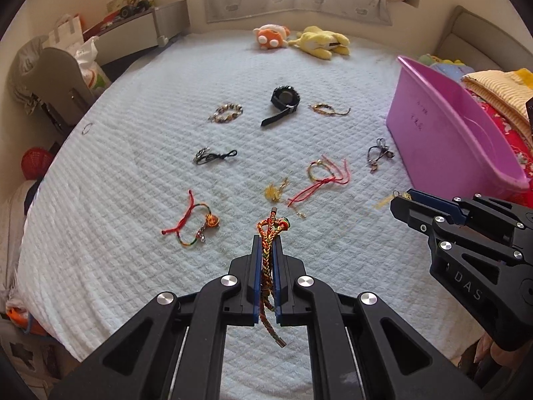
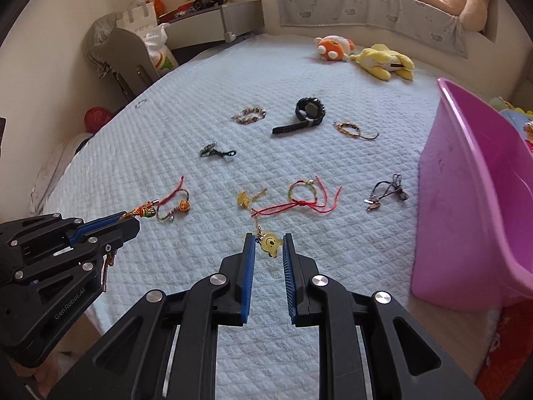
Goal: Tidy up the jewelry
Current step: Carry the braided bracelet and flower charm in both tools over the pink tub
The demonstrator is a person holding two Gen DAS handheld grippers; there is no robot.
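Several pieces of jewelry lie on a white quilted bed. My left gripper (image 1: 268,238) is shut on a braided orange-green bracelet (image 1: 268,250), held above the bed; it also shows in the right wrist view (image 2: 138,215). My right gripper (image 2: 269,238) is open, its fingertips either side of a yellow bear charm (image 2: 270,245) on a chain. A red-string bracelet (image 2: 304,196), a black watch (image 2: 308,110), a beaded bracelet (image 2: 250,115) and a red bell bracelet (image 1: 193,221) lie beyond. A pink tub (image 2: 473,200) stands at the right.
Two plush toys (image 1: 299,40) lie at the far side of the bed. A dark cord piece (image 1: 213,156), a brown braided bracelet (image 1: 328,109) and a dark charm cord (image 1: 378,153) lie on the quilt. A grey chair (image 1: 53,76) stands left of the bed.
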